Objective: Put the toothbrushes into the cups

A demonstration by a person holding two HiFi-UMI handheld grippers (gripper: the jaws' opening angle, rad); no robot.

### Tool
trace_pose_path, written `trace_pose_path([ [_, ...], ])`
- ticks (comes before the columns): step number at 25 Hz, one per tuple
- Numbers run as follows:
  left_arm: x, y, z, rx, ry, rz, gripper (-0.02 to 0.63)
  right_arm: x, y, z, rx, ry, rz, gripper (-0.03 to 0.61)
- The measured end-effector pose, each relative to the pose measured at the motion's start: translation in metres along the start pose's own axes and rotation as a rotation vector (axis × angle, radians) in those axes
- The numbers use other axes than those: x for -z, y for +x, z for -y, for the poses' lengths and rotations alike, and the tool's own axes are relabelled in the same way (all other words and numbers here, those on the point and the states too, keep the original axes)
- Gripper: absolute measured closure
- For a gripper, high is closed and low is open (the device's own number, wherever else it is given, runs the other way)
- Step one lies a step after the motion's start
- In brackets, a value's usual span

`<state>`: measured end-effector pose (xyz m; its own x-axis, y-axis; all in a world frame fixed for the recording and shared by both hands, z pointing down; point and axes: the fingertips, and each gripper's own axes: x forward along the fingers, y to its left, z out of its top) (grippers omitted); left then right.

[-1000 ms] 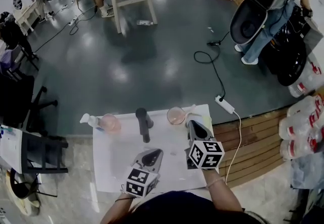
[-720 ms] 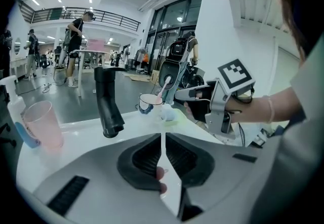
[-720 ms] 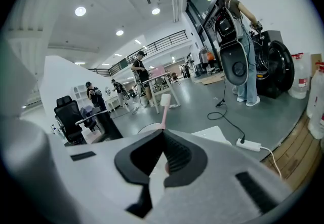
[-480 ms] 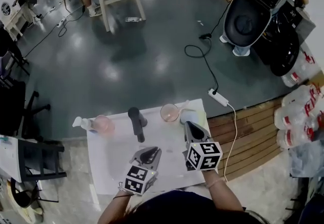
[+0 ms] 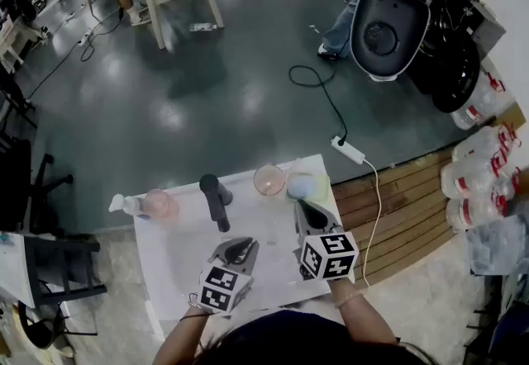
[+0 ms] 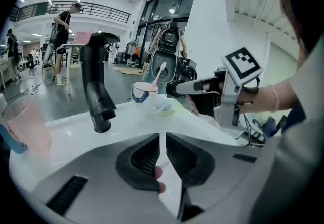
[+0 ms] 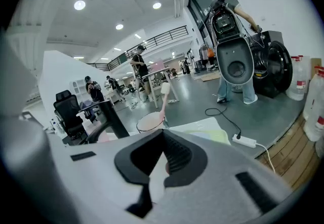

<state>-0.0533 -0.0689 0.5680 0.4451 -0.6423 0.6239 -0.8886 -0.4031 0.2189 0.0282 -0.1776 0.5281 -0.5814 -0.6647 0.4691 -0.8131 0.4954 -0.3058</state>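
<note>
Grey left gripper [image 6: 161,137] hangs low over the white desk [image 5: 178,272], jaws pressed together with nothing between them. Right gripper [image 7: 163,135] is likewise closed and empty, aimed at the desk's far edge. A black faucet-like post [image 5: 216,199] stands upright beyond the left gripper. Ahead of the right gripper, a pink-tinted cup [image 7: 151,122] sits near the far edge, and a pink toothbrush [image 7: 162,100] stands in it, head up. Just beside it a pale blue item [image 5: 301,186] rests on a yellow-green cloth [image 5: 324,184]. A second pink cup [image 5: 158,205] stands at the far left corner, contents unclear. Beyond the desk: glossy dark floor [image 5: 248,82], power strip [image 5: 348,150], wooden planks [image 5: 413,206] on the right.
</note>
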Motion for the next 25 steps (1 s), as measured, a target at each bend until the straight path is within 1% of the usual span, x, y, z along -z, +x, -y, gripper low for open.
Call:
trace_pose_path([
  [2,0.004,0.003,-0.001,0.01,0.002,-0.008,0.599,0.002,-0.001,-0.001,0.003,-0.004,-0.004,0.578],
  [5,0.01,0.007,-0.001,0.027,0.009,-0.03,0.565,0.007,-0.003,0.0,0.012,-0.005,-0.01,0.577],
  [14,0.028,0.02,-0.003,0.056,0.064,-0.093,0.535,0.022,-0.012,0.004,0.043,-0.02,-0.032,0.578],
  [18,0.038,0.025,-0.001,0.072,0.093,-0.129,0.534,0.026,-0.016,0.005,0.052,-0.019,-0.04,0.578],
  [25,0.052,0.036,0.0,0.09,0.124,-0.16,0.534,0.037,-0.022,0.007,0.068,-0.023,-0.055,0.578],
])
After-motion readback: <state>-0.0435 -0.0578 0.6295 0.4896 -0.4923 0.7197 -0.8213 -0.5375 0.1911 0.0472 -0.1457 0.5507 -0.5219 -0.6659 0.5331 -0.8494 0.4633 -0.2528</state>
